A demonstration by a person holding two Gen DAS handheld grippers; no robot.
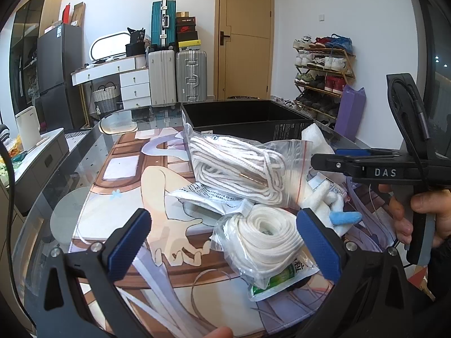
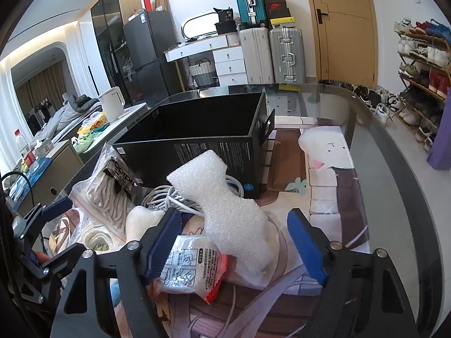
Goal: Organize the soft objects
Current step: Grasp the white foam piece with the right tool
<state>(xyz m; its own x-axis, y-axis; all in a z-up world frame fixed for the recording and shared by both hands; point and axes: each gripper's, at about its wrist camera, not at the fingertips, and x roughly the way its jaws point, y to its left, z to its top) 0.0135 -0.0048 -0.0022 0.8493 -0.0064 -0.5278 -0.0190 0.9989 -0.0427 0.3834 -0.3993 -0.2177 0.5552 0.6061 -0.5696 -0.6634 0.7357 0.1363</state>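
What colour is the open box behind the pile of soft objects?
Black, with small white print on its side. The box shows best in the right wrist view.

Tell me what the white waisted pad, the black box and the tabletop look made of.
White pad: soft foam, matte, finely pebbled surface. Black box: likely printed cardboard, slight sheen, thin straight walls, small white text. Tabletop: glass, glossy, see-through at its edge.

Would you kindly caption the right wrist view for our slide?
Open right gripper straddles white foam piece before black box.
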